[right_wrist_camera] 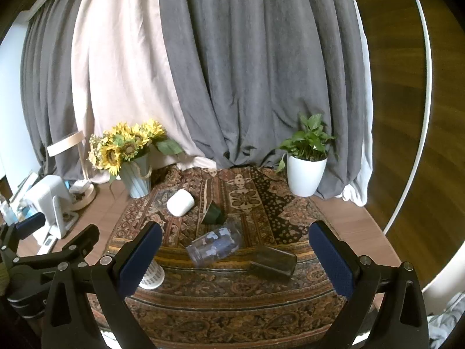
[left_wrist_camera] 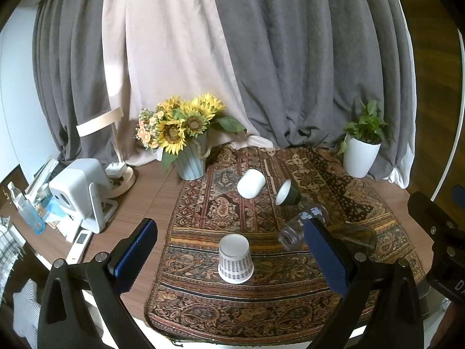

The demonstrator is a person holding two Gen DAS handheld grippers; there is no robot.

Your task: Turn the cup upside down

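A checked paper cup stands upside down on the patterned cloth, between the fingers of my open, empty left gripper; it also shows in the right wrist view behind the left finger. On their sides lie a white cup, a dark green cup, a clear printed glass and a dark glass. My right gripper is open and empty above the near cloth, facing the two glasses.
A sunflower vase stands at the back left, a white potted plant at the back right. A white device, lamp, remote and bottle crowd the table's left. Curtains hang behind.
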